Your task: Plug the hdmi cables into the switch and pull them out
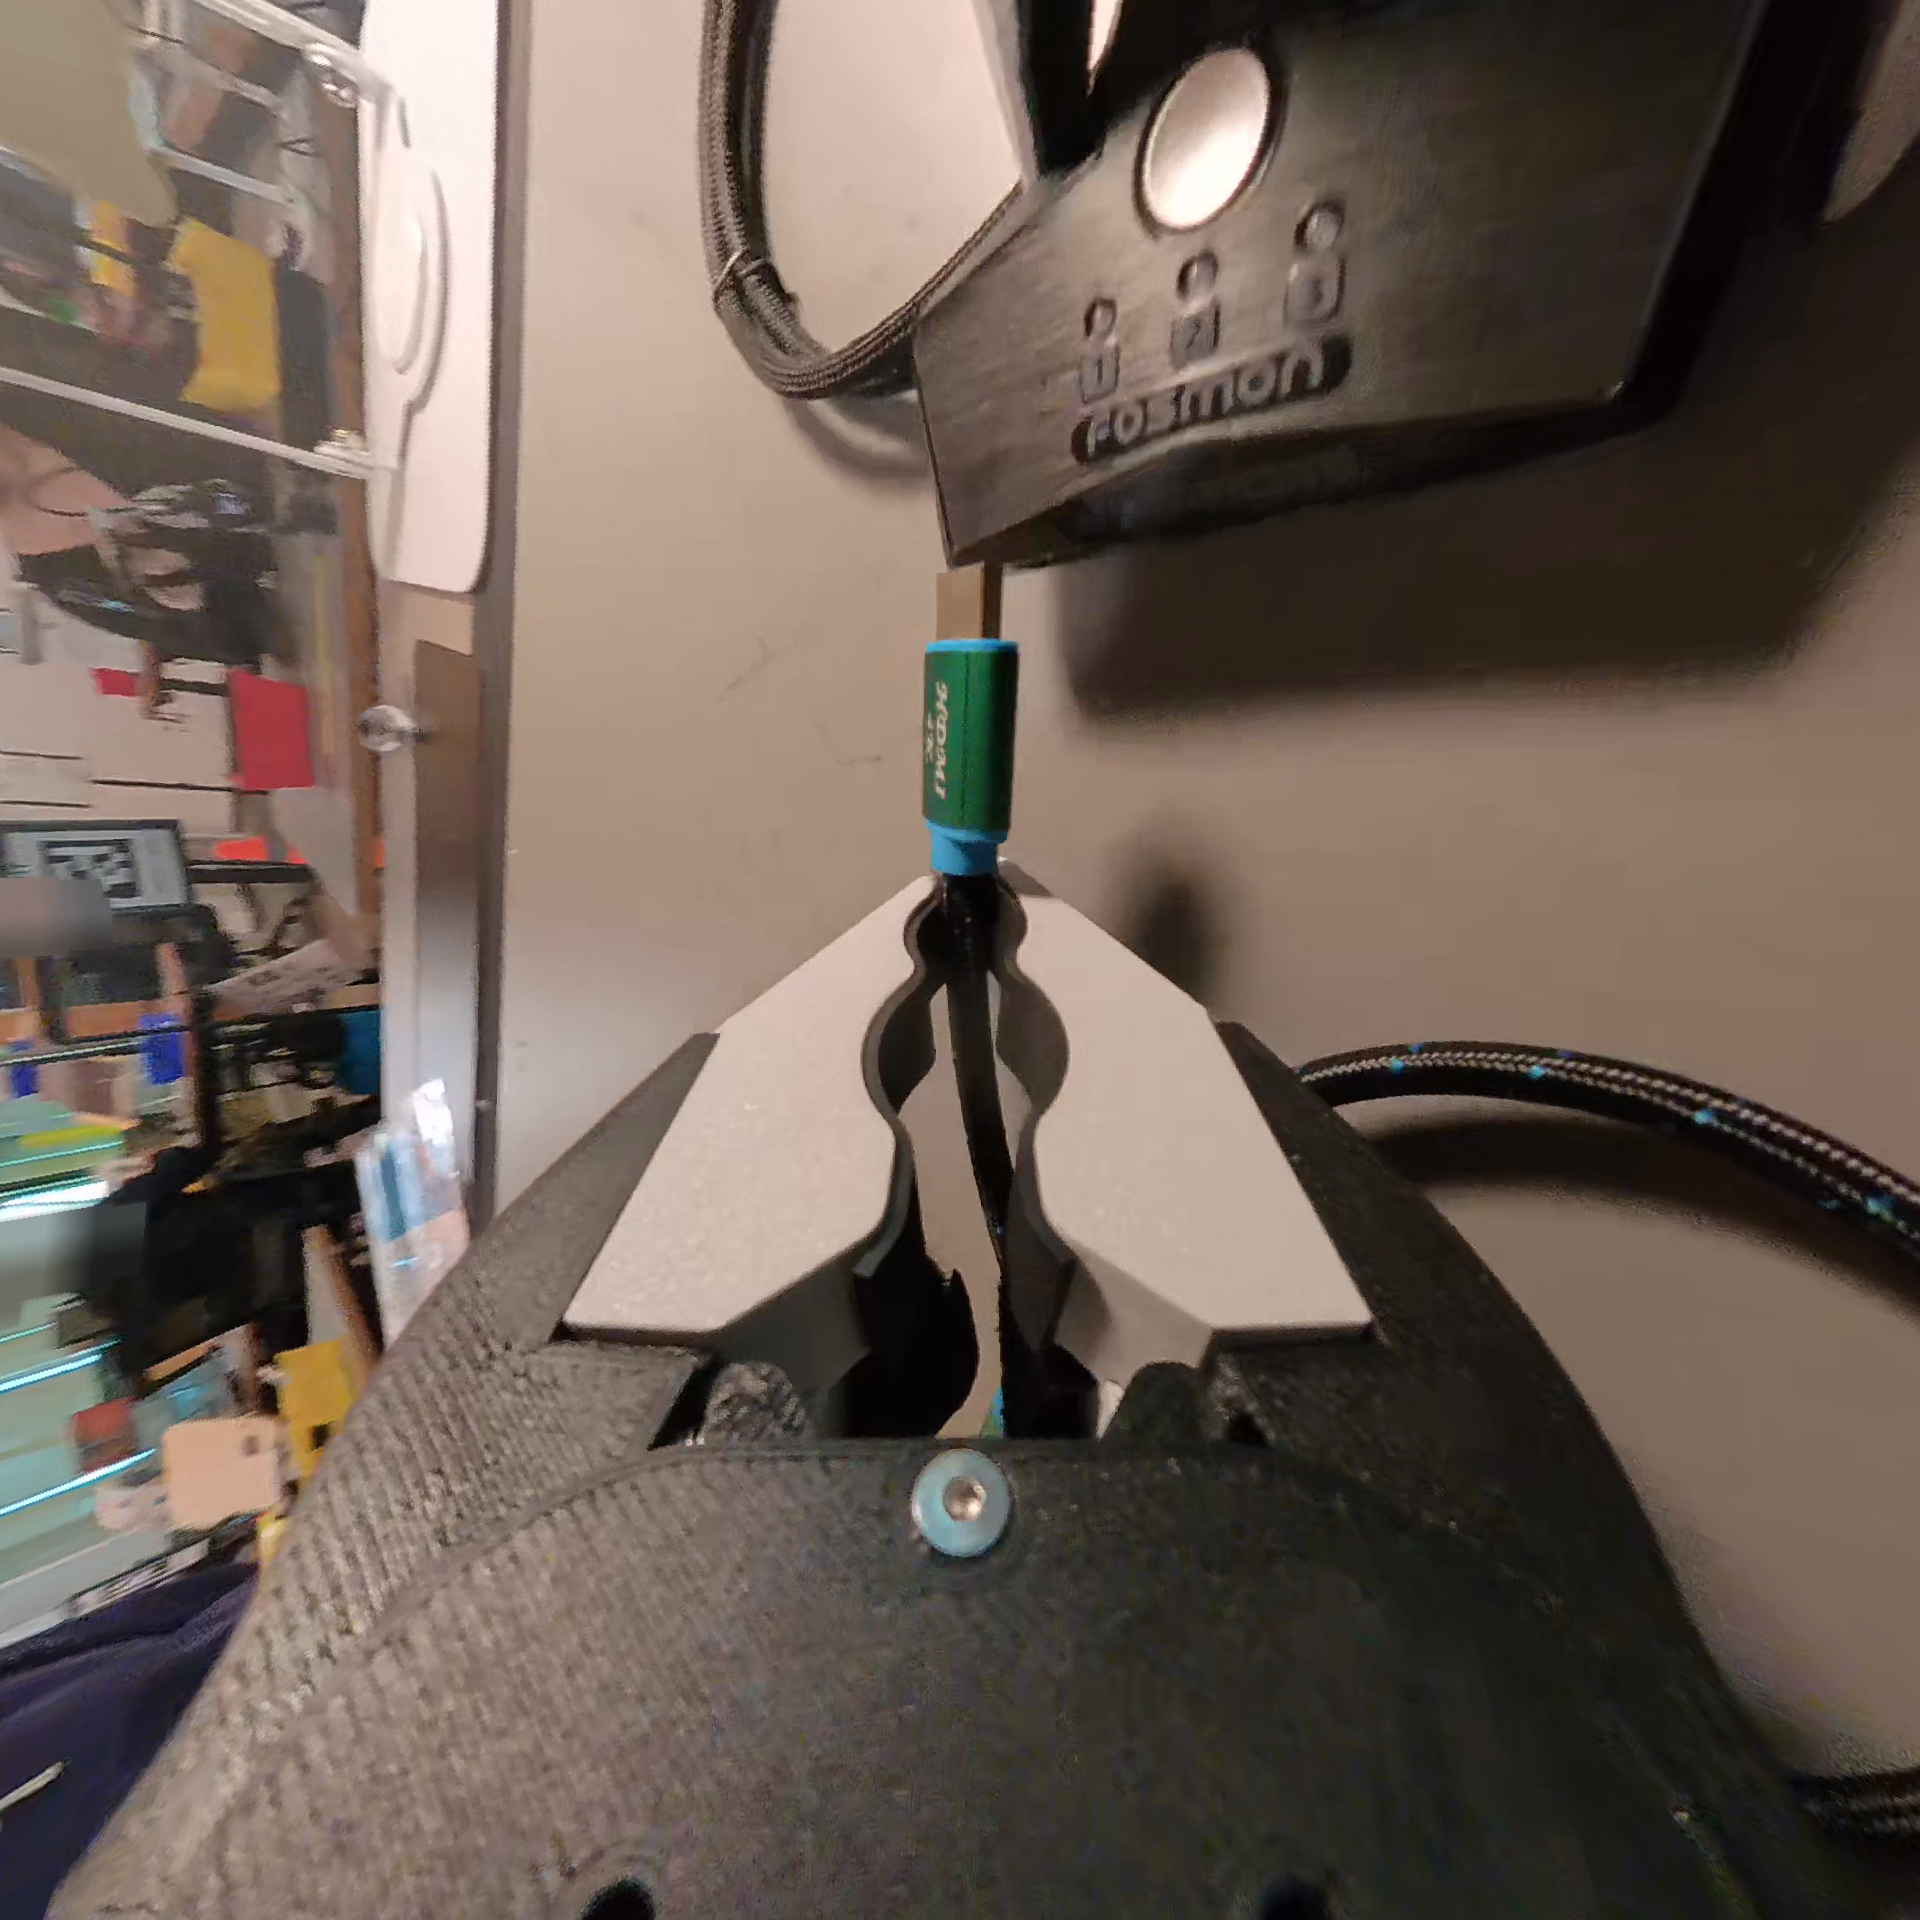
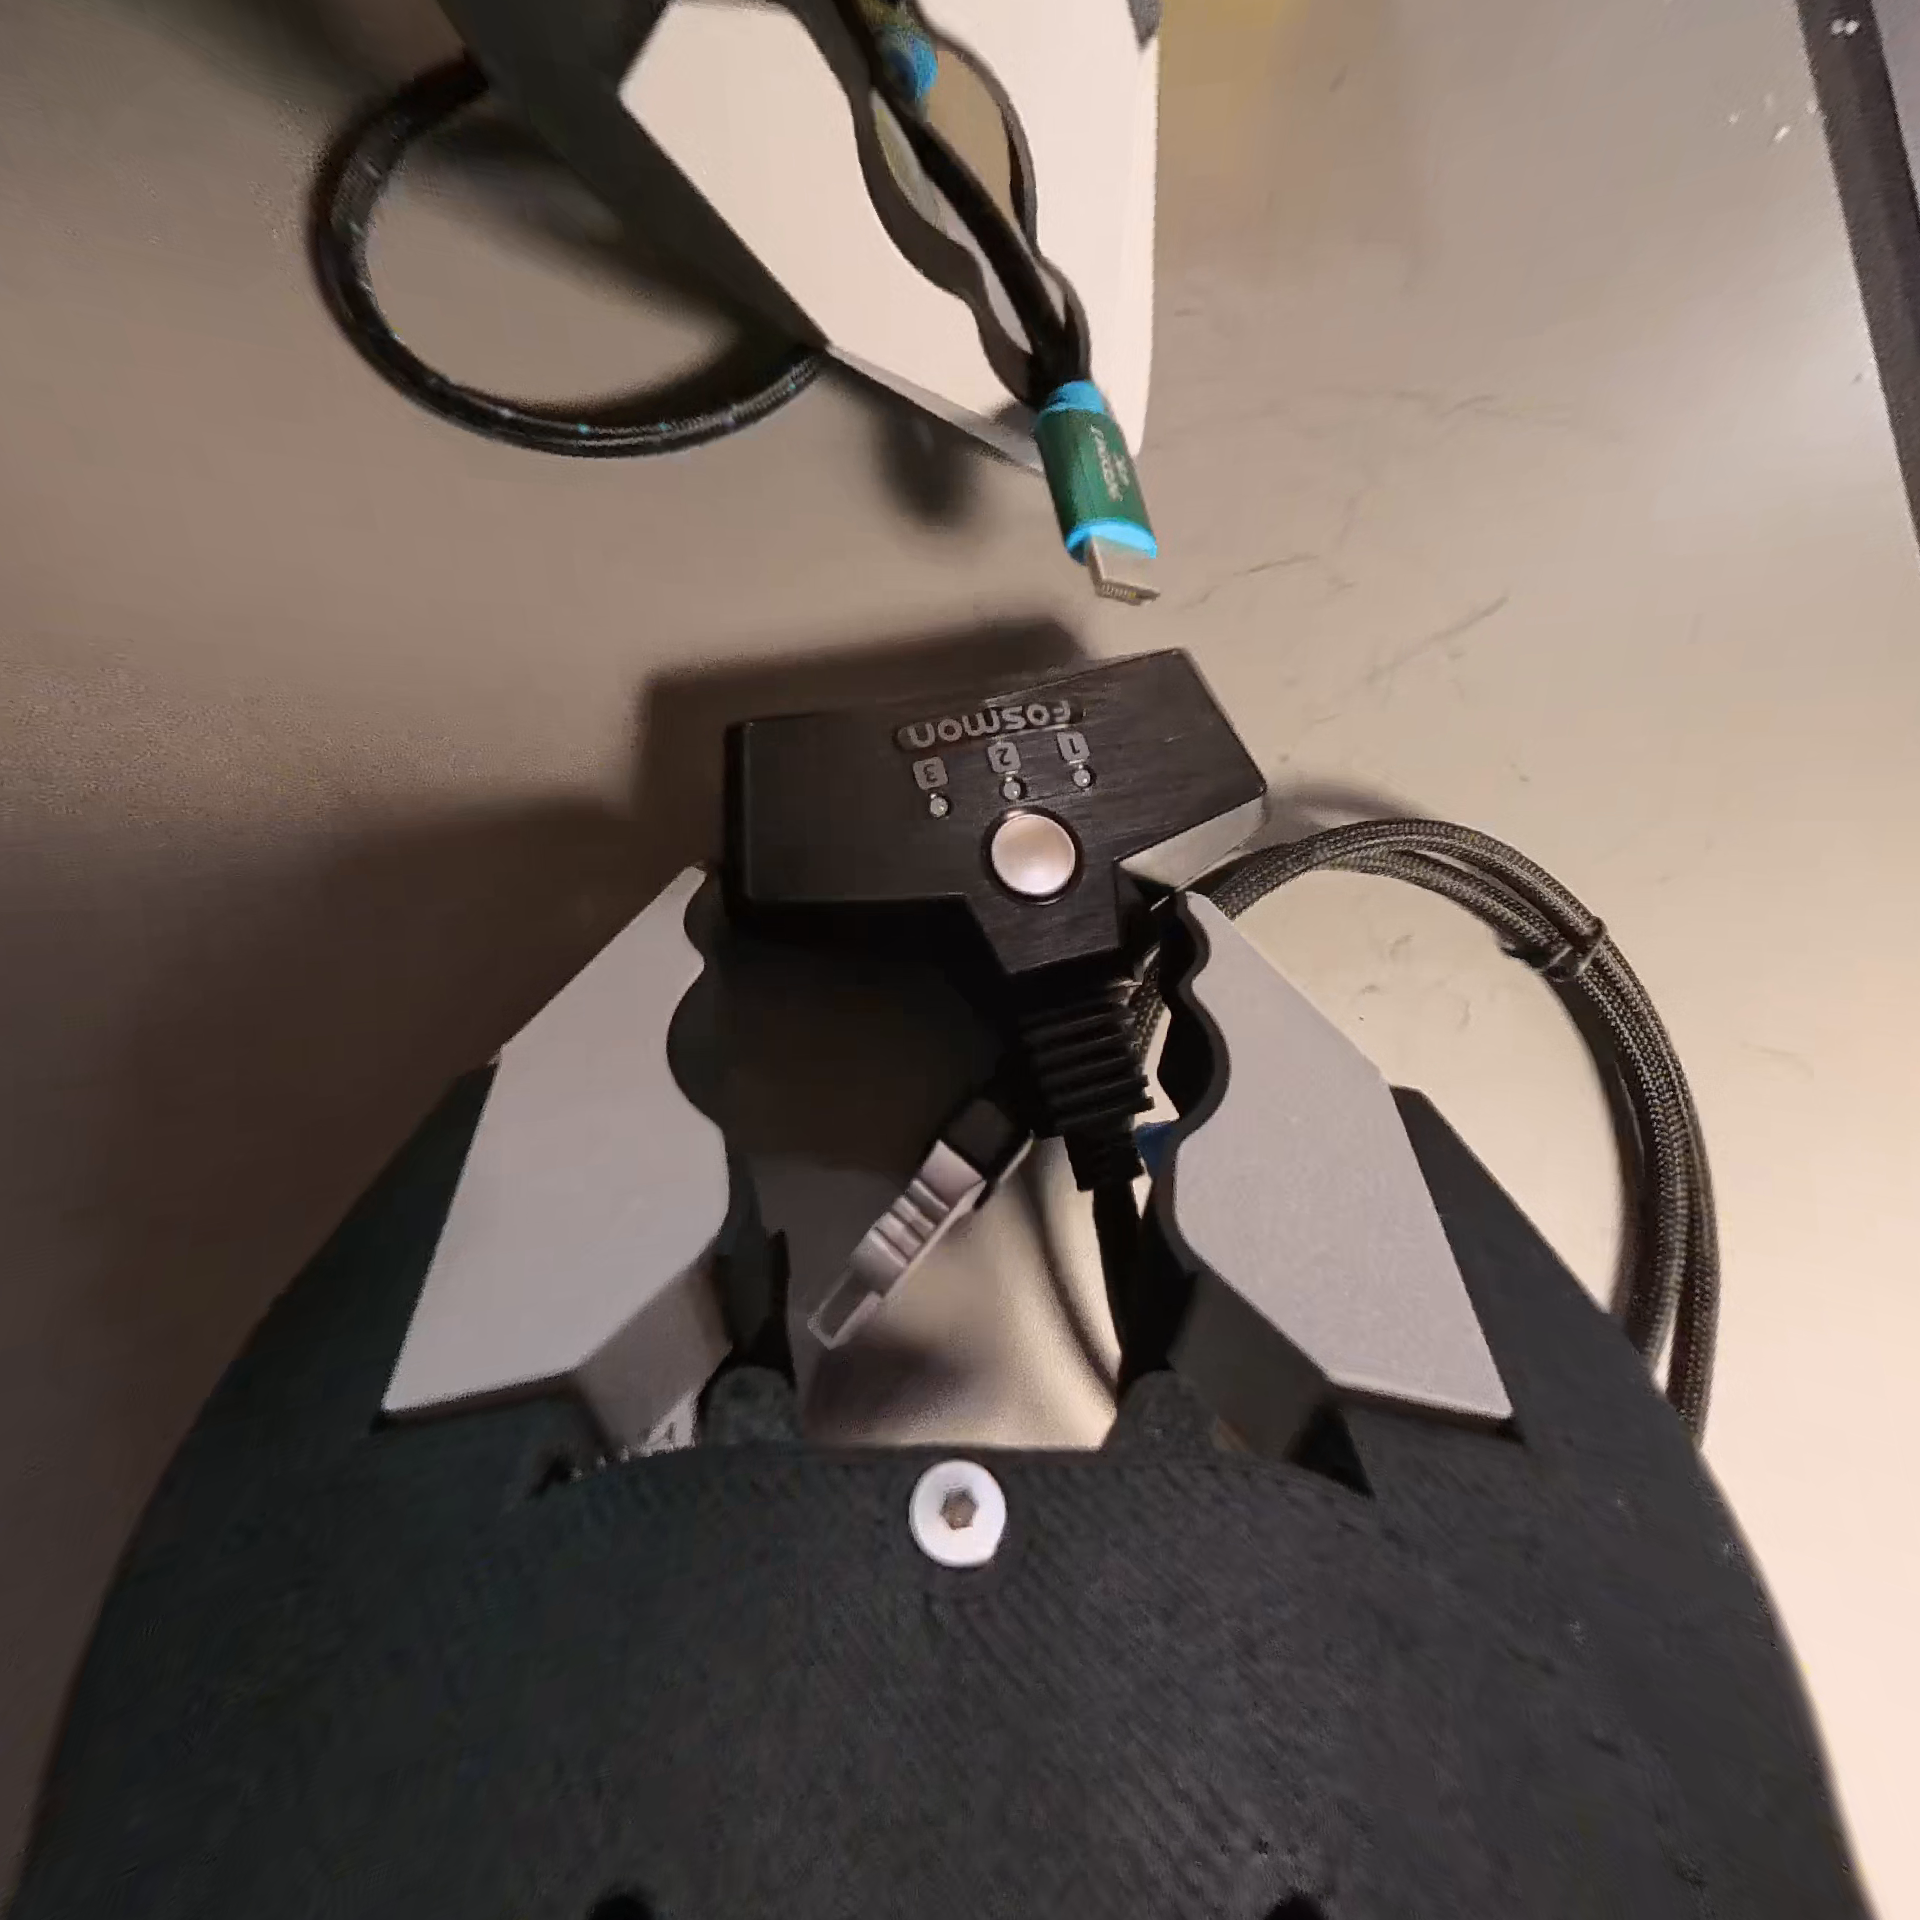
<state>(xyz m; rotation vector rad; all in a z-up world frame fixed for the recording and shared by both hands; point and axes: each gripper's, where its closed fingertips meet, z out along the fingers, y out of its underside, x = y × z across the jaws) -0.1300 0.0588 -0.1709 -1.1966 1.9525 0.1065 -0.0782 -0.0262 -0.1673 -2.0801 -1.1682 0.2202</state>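
Note:
My left gripper (image 1: 966, 896) is shut on the black braided HDMI cable (image 1: 971, 1039), just behind its green and blue plug (image 1: 966, 758). The plug's metal tip (image 1: 968, 603) points at the near edge of the black switch (image 1: 1299, 312), a small gap away. My right gripper (image 2: 935, 906) is shut on the switch (image 2: 997, 790) at its narrow rear end, holding it above the table. In the right wrist view the left gripper (image 2: 1070, 436) comes in from the top, and the plug (image 2: 1101, 488) hangs just beyond the switch's front right corner, not inserted.
The switch's own braided cable is coiled beside it (image 2: 1621, 1039), and its grey plug (image 2: 914, 1236) lies between my right fingers. The held cable loops over the beige table (image 2: 468, 395). The table's dark edge (image 2: 1870, 208) is close. Cluttered shelves (image 1: 208, 312) stand beyond it. Left tips to right tips: about 11 centimeters.

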